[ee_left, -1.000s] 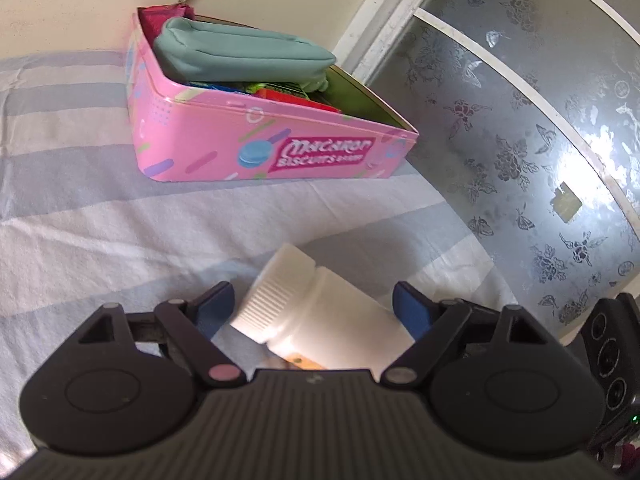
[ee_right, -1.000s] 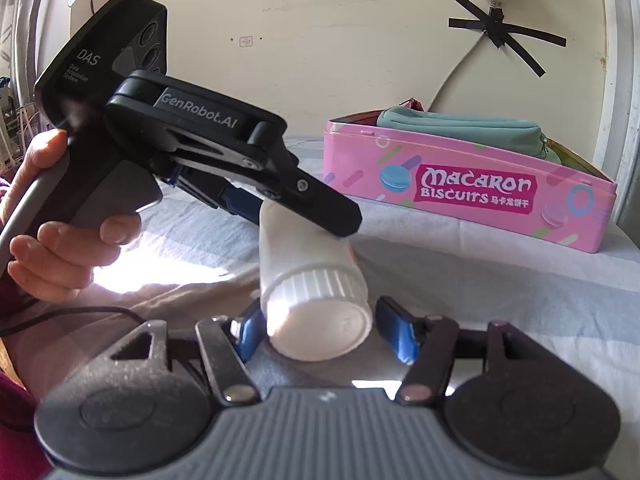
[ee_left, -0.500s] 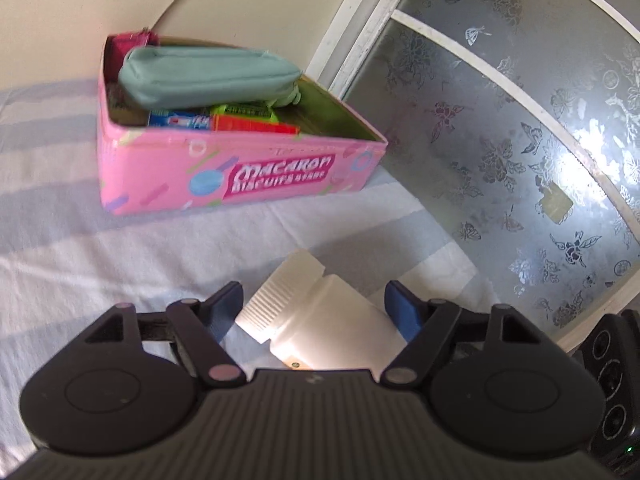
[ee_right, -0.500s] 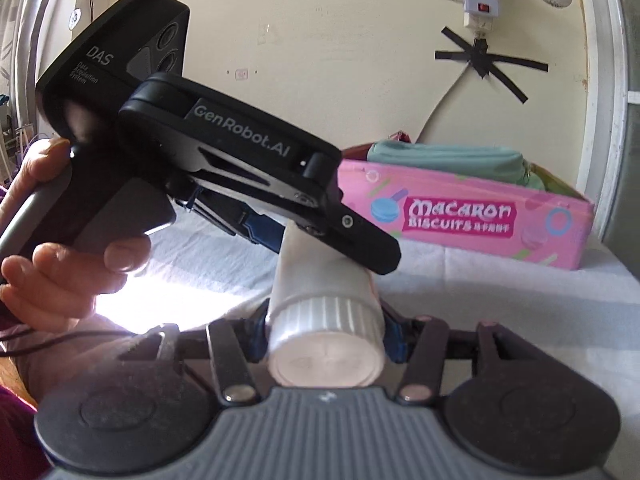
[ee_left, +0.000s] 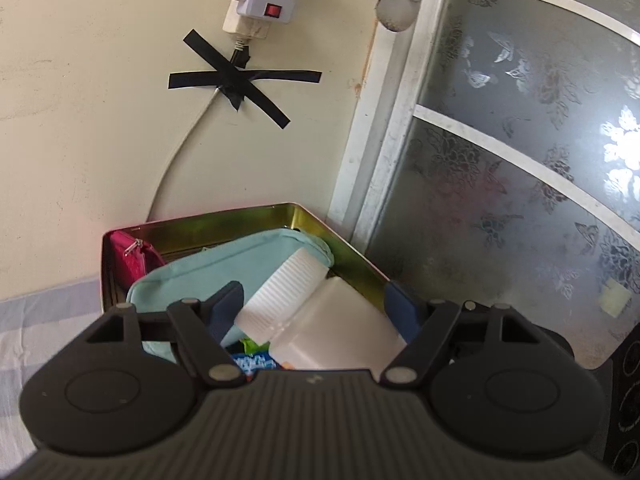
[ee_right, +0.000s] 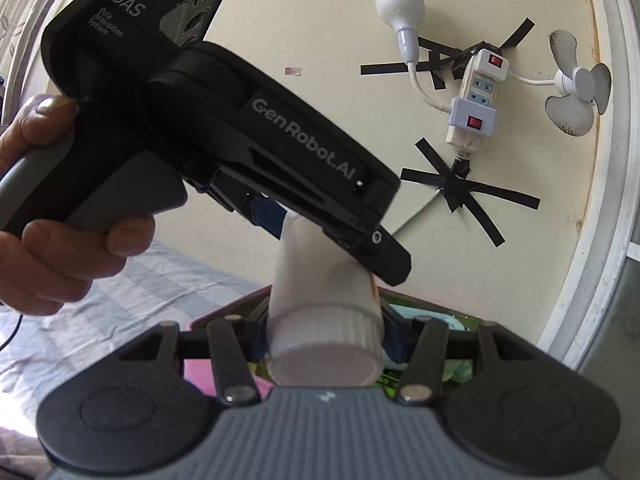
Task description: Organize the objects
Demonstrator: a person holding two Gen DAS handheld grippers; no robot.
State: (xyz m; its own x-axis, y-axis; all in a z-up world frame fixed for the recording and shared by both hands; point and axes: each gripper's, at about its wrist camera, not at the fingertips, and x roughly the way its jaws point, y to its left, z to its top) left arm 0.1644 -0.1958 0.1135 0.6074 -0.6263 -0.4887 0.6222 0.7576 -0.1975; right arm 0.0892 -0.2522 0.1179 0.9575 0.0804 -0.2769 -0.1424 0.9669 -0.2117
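So both tongs grip the white ribbed-cap plastic bottle (ee_left: 320, 320) over the open pink tin (ee_left: 208, 232): left tongs (ee_left: 316, 312) on its body, right tongs (ee_right: 324, 332) on the cap. Bottle label hidden; "GenRobot.AI" readable.

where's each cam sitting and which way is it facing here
Left wrist: on the left tool, looking along its fingers over the white bottle into the open tin, wall and frosted window behind; only its own tool shows.
Right wrist: on the right tool, facing the bottle's cap end-on; the left tool and the hand gripping it show.
Shared: bottle, tin, taped power strip.
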